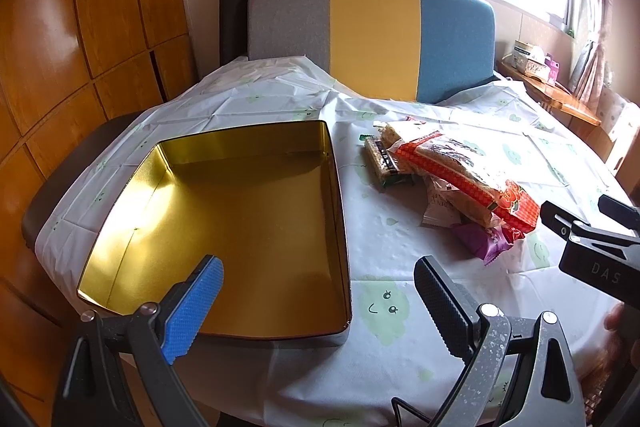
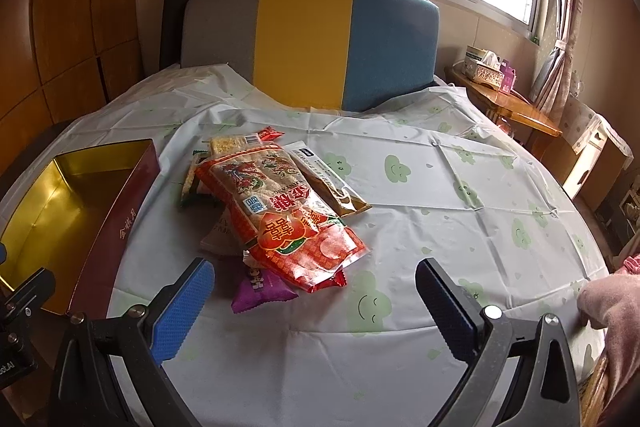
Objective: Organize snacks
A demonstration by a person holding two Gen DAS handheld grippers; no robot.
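An open tin (image 1: 224, 227) with a gold inside and a dark red outer wall (image 2: 116, 227) lies on the table at the left, with nothing in it. A pile of snack packets lies to its right: a large red and orange bag (image 2: 280, 215) (image 1: 472, 183) on top, a purple packet (image 2: 260, 291) (image 1: 488, 241) at the near end, a gold-ended packet (image 2: 332, 183), and green-edged bars (image 1: 384, 159). My left gripper (image 1: 320, 287) is open over the tin's near right corner. My right gripper (image 2: 314, 287) is open just in front of the pile, holding nothing.
The round table has a white cloth with green smiley clouds (image 2: 440, 211). A grey, yellow and blue chair back (image 2: 312, 39) stands at the far side. A wooden side table with boxes (image 2: 492, 83) is at the far right. Wooden cabinets (image 1: 60, 47) line the left.
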